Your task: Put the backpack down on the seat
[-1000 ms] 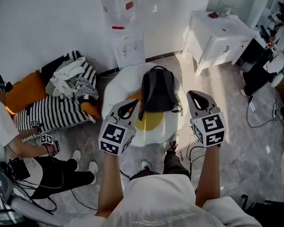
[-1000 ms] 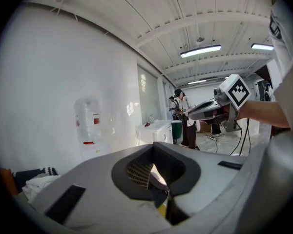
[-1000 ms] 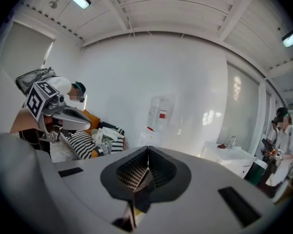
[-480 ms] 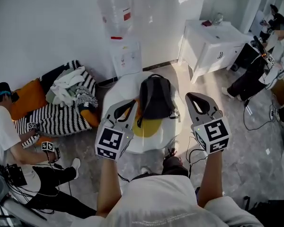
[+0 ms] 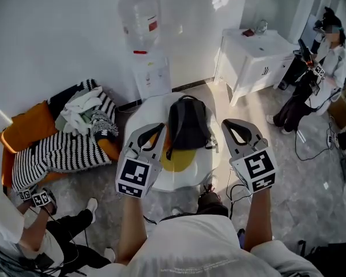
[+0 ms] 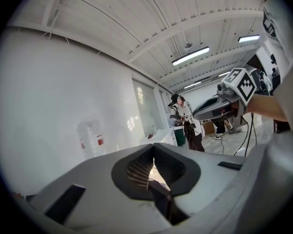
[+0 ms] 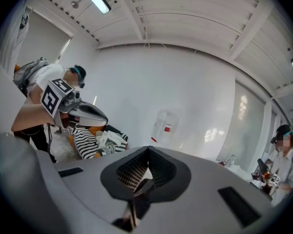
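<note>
Lifting away, my left gripper (image 5: 157, 127) and right gripper (image 5: 232, 123) have risen, jaws pressed together and empty. The backpack (image 5: 187, 123) stays on the seat (image 5: 143, 111), so I judge it placed.

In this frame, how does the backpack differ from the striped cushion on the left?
The backpack is plain black; the striped cushion is black and white. The backpack lies on the white seat; the striped cushion lies on the floor by the wall. Nothing rests on the backpack; clothes are heaped on the striped cushion. Neither is held.
</note>
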`<state>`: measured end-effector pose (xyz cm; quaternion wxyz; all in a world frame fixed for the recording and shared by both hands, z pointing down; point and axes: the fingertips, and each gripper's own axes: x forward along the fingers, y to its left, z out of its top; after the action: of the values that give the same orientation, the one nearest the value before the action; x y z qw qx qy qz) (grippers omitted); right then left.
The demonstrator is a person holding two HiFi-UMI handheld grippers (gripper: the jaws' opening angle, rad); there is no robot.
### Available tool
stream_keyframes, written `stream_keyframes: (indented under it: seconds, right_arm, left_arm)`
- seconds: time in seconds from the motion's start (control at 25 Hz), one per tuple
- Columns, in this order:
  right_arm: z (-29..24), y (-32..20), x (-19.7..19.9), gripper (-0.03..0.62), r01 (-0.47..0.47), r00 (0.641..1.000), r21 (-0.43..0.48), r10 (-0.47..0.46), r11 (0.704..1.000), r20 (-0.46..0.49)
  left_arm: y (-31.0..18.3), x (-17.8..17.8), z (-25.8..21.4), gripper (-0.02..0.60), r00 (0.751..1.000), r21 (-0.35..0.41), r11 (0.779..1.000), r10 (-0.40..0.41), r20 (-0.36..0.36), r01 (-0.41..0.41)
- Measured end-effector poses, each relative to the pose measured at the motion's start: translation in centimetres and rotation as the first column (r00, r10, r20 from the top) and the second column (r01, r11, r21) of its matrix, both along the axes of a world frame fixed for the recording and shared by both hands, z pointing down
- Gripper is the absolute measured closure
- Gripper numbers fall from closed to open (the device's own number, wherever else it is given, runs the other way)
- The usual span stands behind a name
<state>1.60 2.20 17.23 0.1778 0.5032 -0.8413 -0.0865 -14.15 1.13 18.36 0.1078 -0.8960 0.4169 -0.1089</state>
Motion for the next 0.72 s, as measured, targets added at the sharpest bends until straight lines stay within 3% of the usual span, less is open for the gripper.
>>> stream_keyframes:
  seconds: [0.72]
  right_arm:
    - [1.6,-1.7,0.0,0.591,0.002,1.0,-0.036,-0.002,0.999,0.009]
  left_arm:
    - [-1.4,1.2,0.3,0.58,0.999,0.005,0.999,0.034,0.025,-0.034]
